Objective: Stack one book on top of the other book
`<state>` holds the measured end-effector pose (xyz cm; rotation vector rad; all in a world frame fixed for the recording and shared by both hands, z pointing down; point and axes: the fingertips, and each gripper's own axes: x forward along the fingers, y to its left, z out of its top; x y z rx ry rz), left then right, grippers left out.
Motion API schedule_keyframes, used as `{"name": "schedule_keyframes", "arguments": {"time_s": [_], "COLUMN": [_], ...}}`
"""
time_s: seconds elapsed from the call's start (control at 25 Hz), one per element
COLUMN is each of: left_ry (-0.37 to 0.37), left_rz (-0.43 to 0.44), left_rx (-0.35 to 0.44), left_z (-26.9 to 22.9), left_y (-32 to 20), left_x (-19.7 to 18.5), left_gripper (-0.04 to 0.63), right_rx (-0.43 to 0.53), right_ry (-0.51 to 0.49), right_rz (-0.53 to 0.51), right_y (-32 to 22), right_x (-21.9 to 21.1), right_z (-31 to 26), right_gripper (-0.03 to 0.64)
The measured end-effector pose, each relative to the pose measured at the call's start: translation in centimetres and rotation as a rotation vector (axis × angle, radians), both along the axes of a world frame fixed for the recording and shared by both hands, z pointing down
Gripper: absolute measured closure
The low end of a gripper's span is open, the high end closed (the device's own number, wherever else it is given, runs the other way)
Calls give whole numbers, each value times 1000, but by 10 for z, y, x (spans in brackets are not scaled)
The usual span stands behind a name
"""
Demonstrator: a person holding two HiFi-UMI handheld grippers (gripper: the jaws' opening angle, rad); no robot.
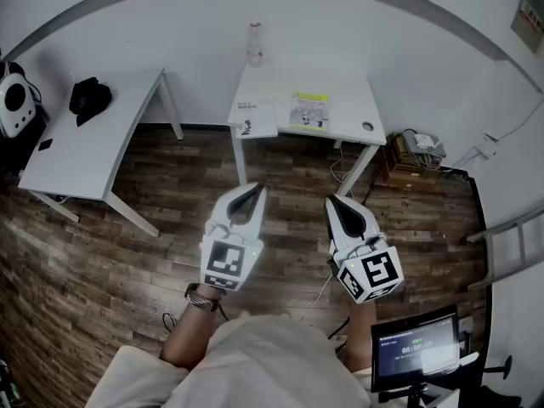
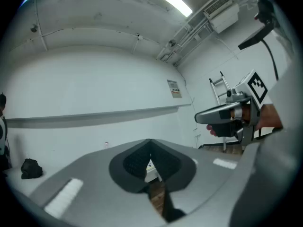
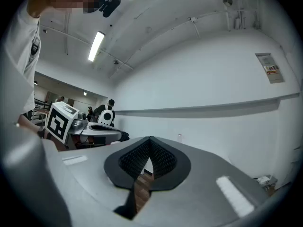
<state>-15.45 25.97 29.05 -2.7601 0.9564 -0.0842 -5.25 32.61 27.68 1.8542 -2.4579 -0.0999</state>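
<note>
Two books lie side by side on the small white table (image 1: 348, 121) ahead: a white one (image 1: 256, 118) on the left and a yellow-green one (image 1: 309, 110) on the right. My left gripper (image 1: 252, 192) and right gripper (image 1: 335, 202) are held level over the wooden floor, well short of the table. Both are shut with nothing between the jaws. In the left gripper view the shut pads (image 2: 150, 161) point at the far wall, with the right gripper (image 2: 222, 118) off to the side. The right gripper view shows its own shut pads (image 3: 149, 159).
A clear bottle (image 1: 255, 42) stands at the back edge of the book table. A second white table (image 1: 93, 134) on the left holds a black object (image 1: 89, 98). A cable box (image 1: 421, 145), a ladder (image 1: 510, 245) and a monitor (image 1: 418, 344) are on the right.
</note>
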Motion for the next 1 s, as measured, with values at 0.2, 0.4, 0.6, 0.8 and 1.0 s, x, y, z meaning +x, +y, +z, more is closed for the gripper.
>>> {"name": "schedule_keyframes", "arguments": {"time_s": [0.2, 0.4, 0.6, 0.8, 1.0], "left_ry": [-4, -4, -8, -13, -12], "left_rz": [2, -4, -3, -14, -44], "left_rx": [4, -5, -4, -3, -2], "left_z": [2, 5, 3, 6, 6], "left_y": [1, 2, 5, 12, 22], "left_x": [4, 5, 17, 31, 45], "left_gripper": [595, 594, 595, 595, 595], "right_rx": [-2, -7, -6, -9, -27], "right_ry": [0, -26, -43, -98, -125], "right_rz": [-5, 0, -7, -27, -64], "right_y": [-1, 2, 9, 18, 24], "right_x": [1, 6, 19, 38, 57], "right_z": [3, 6, 4, 3, 5], "right_gripper": [617, 615, 615, 615, 615]}}
